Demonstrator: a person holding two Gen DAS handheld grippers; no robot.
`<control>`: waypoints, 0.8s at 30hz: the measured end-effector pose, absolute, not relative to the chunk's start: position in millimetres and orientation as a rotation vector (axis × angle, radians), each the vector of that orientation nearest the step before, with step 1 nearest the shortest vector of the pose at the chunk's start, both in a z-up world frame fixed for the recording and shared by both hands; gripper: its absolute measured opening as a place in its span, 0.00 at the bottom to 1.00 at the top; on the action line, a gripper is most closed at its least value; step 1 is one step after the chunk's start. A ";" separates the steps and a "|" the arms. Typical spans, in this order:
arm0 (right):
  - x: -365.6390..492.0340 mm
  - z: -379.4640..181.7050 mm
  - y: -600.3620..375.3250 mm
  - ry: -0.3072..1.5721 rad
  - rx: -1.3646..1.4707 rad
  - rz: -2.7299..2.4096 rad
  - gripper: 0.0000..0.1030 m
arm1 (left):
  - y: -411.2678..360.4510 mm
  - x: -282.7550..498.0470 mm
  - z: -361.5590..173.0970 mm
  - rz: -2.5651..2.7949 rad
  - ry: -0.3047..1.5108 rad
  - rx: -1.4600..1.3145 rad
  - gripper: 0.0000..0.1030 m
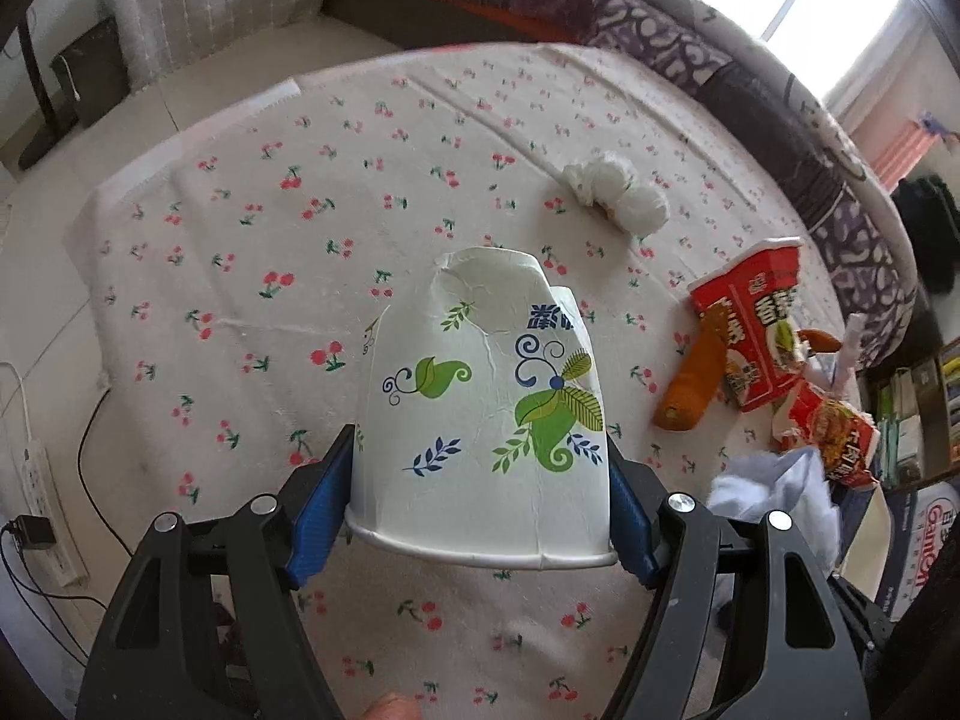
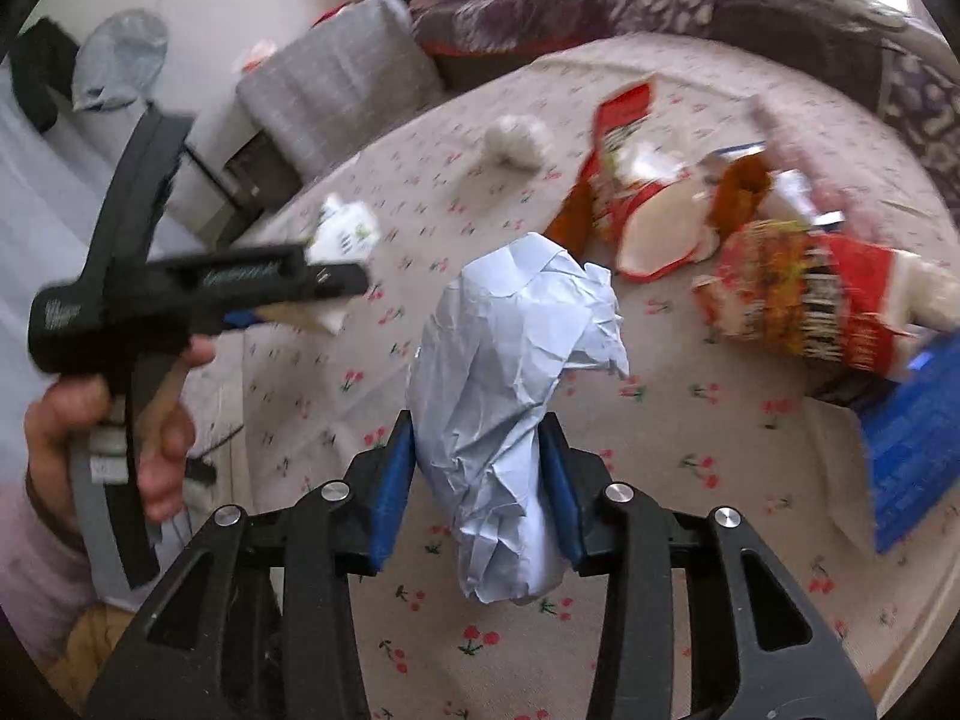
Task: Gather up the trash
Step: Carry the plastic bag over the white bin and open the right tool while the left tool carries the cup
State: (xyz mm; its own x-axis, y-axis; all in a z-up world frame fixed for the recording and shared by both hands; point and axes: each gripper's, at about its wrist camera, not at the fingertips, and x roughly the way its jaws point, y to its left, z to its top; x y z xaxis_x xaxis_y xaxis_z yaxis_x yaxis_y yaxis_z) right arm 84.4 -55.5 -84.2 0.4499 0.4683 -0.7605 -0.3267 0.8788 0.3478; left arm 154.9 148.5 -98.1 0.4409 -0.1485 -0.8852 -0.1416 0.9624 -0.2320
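A dented white paper cup [image 1: 486, 414] with green and blue leaf prints sits upside down between the blue pads of my left gripper [image 1: 480, 498], which is shut on it near the rim, above the cherry-print tablecloth [image 1: 252, 252]. My right gripper [image 2: 477, 480] is shut on a crumpled pale blue paper wad [image 2: 504, 396], held over the same cloth. Seen from the right wrist, the left gripper [image 2: 336, 300] is at the left in a hand [image 2: 150, 420], with the cup [image 2: 345, 234] blurred at its tip.
On the cloth lie a white tissue ball [image 1: 618, 192], a red noodle cup [image 1: 750, 324], an orange wrapper [image 1: 690, 384] and a torn red packet [image 1: 834, 432]. A blue basket [image 2: 912, 444] stands at the right. A bed with purple bedding [image 1: 660, 18] runs behind the table. A power strip [image 1: 42, 510] lies on the floor.
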 end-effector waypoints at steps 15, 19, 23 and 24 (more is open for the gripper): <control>47.8 -26.9 -126.6 0.709 0.218 0.104 0.38 | 105.6 111.7 -44.4 -0.003 0.914 -0.198 0.70; 38.6 -25.4 -148.4 0.667 0.208 -0.010 0.39 | 85.4 102.7 -36.8 -0.018 0.880 -0.169 0.70; 30.8 -26.3 -175.9 0.646 0.214 -0.120 0.39 | 63.3 94.2 -32.1 -0.041 0.856 -0.133 0.70; 26.7 -28.0 -183.4 0.641 0.219 -0.152 0.39 | 57.7 92.1 -31.5 -0.047 0.852 -0.126 0.70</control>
